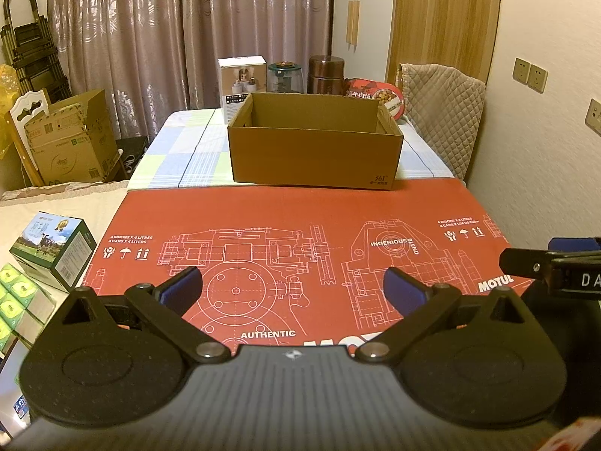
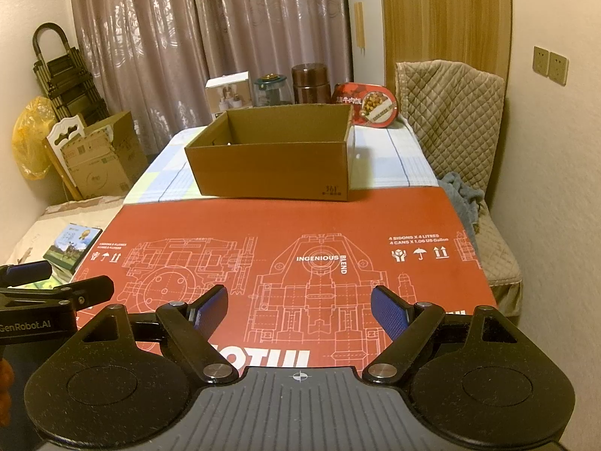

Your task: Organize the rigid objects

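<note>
Fingers first: your left gripper (image 1: 291,293) has its blue pads spread wide with nothing between them, hovering over the red printed board (image 1: 300,233). Your right gripper (image 2: 298,310) is the same, spread and empty above that board.

Largest to smallest:
- Red board covers the near worktop, bare. Likely your staging surface.
- Open cardboard box (image 1: 315,150) sits at the board's far edge, mouth up, looks empty from here. Probably the destination, set centrally so either hand can reach it.
- Behind the box, a row: white carton (image 1: 240,82), glass jar (image 1: 281,77), brown canister (image 1: 326,73), red round tin (image 1: 377,96). These look like the rigid things to sort; all well apart from your fingers.
- Green carton (image 1: 56,251) lies off the board to your left, beside small green packs (image 1: 17,293).

Judgement: nothing picked yet; the task seems barely begun.
</note>
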{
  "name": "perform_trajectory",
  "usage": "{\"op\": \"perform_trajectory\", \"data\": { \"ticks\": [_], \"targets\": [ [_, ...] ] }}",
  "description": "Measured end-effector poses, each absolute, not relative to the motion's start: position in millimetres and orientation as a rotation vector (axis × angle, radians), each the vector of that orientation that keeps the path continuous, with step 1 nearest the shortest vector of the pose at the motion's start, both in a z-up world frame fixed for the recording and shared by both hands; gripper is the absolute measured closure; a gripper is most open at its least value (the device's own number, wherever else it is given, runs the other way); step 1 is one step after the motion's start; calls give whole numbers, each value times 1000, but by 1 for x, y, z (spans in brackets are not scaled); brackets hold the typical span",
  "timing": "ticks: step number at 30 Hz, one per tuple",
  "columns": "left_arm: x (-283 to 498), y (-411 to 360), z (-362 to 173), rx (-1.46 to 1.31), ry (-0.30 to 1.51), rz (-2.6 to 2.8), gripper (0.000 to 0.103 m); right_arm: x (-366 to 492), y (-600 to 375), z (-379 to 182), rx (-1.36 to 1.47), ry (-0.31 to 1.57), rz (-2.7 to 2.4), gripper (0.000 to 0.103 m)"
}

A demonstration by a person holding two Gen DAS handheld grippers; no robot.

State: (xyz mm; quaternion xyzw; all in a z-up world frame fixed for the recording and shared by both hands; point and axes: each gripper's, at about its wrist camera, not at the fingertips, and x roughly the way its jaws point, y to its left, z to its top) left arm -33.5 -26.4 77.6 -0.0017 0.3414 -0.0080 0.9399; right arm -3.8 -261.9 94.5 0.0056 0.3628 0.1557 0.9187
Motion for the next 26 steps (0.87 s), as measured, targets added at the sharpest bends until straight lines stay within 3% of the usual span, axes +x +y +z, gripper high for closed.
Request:
{"op": "perform_trajectory", "data": {
  "ticks": [26],
  "targets": [
    [-33,-24,75,-33,687,-14,2,-8,-259,93,15,741,318,23]
  ]
}}
